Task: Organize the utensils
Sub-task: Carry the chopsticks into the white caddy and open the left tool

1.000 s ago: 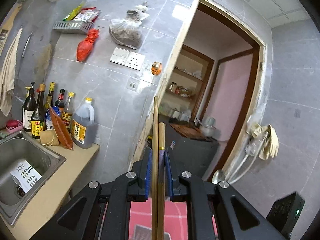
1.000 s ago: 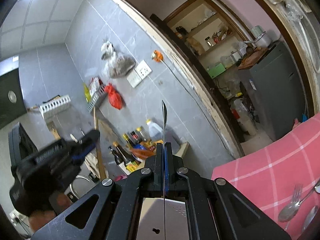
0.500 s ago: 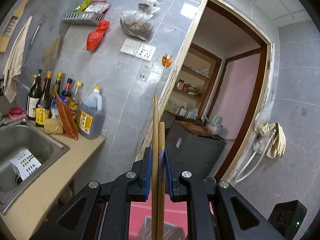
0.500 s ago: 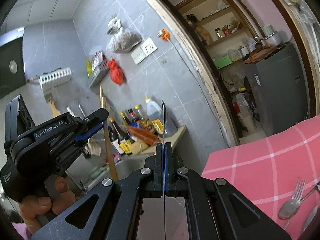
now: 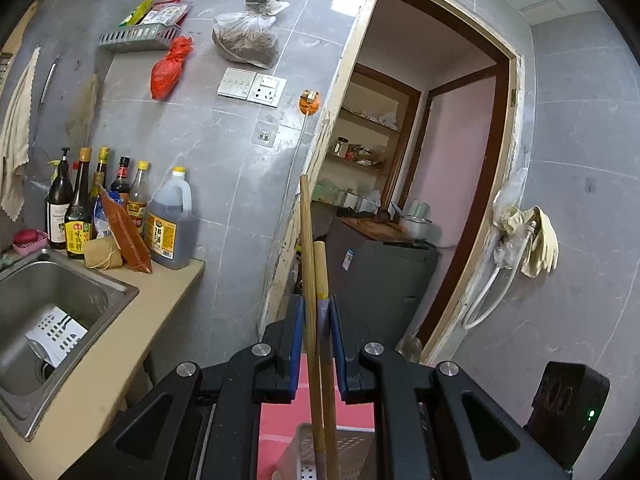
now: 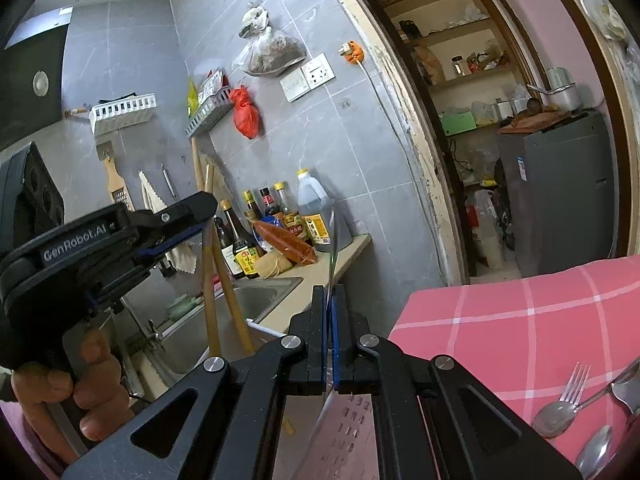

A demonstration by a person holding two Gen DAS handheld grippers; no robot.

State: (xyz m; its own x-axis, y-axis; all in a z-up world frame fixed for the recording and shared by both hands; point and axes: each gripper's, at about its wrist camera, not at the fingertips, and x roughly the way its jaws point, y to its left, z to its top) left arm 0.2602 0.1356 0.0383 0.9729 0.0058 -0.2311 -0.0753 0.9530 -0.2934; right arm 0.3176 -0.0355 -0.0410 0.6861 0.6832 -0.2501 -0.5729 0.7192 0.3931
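A: Left wrist view shows the left tongs [image 5: 314, 322] clamped on two long wooden chopsticks [image 5: 308, 248], held upright over a perforated white plastic utensil basket [image 5: 348, 452] on the pink checked counter [image 5: 280, 420].

B: And the right tongs [image 6: 329, 308]?

A: Pressed together on a thin steel knife blade [image 6: 333, 236], above the same basket.

B: So nothing looks dropped in yet; a steel fork [image 6: 576, 380] and spoons [image 6: 556, 416] lie unsorted.

A: Space seems tight: both tongs crowd one basket, sink edge [image 6: 276, 280] close behind.
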